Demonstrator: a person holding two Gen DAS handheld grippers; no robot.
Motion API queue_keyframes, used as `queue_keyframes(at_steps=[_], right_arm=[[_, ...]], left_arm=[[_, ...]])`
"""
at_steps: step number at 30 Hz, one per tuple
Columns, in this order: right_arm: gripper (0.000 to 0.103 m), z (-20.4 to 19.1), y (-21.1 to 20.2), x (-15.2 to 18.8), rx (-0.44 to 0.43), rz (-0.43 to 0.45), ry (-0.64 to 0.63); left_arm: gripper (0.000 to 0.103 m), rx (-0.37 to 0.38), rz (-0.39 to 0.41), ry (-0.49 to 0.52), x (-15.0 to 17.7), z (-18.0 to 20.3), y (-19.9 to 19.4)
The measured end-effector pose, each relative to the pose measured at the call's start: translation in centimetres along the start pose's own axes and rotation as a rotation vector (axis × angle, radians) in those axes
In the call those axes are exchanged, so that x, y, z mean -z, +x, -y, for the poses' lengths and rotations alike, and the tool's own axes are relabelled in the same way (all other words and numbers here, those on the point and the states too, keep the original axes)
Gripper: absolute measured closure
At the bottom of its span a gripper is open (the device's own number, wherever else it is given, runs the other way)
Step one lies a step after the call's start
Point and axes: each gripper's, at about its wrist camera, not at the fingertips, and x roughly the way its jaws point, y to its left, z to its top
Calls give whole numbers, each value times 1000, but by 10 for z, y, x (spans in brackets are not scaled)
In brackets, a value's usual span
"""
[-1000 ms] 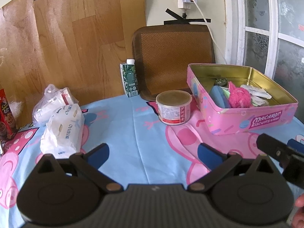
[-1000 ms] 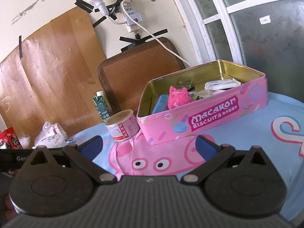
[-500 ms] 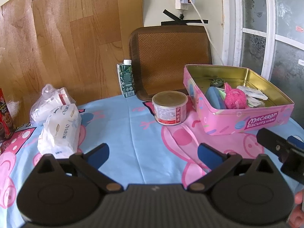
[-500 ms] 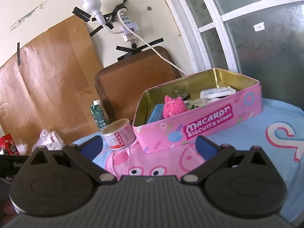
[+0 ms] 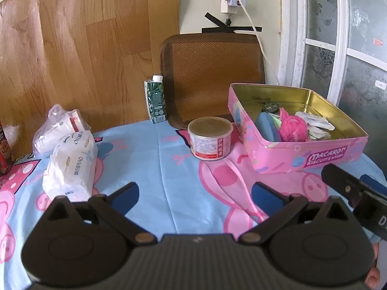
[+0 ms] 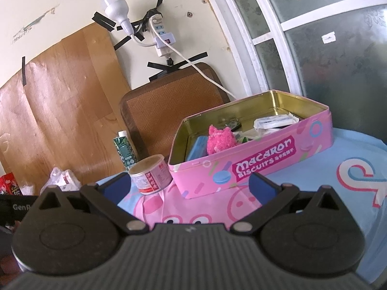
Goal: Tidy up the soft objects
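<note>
your left gripper (image 5: pixel 195 197) hangs with jaws spread wide and empty over the blue cartoon-pig tablecloth (image 5: pixel 154 164). your right gripper (image 6: pixel 188 184) is likewise agape, holding nothing. the fuzzy pink plush toy (image 5: pixel 292 128) lies inside the open pink macaron biscuit tin (image 5: pixel 312 157), touching a blue pouch (image 5: pixel 264 126). a round lidded can (image 5: pixel 210 138) sits just beside the tin.

Probably a home; cartoon tablecloth (image 5: pixel 150 159), biscuit tin (image 5: pixel 314 154), tissue packs (image 5: pixel 72 164), taped power strip (image 6: pixel 163 39).
</note>
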Motion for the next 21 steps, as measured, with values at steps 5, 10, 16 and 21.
queue_keyframes(at_steps=[5,10,16,21], right_arm=[[0,0,0,-1,0,1,-2],[0,-1,0,-1,1,1,-3],[0,-1,1,-1,1,-2,-3],[0,-1,1,0,0,-5,-4]], left_arm=[[0,3,11,3,-2,1,-3],[0,13,21,1,-4,2,-6],[0,10,19,-4,-3,1,-5],[0,14,18,-5,-3,1,-5]])
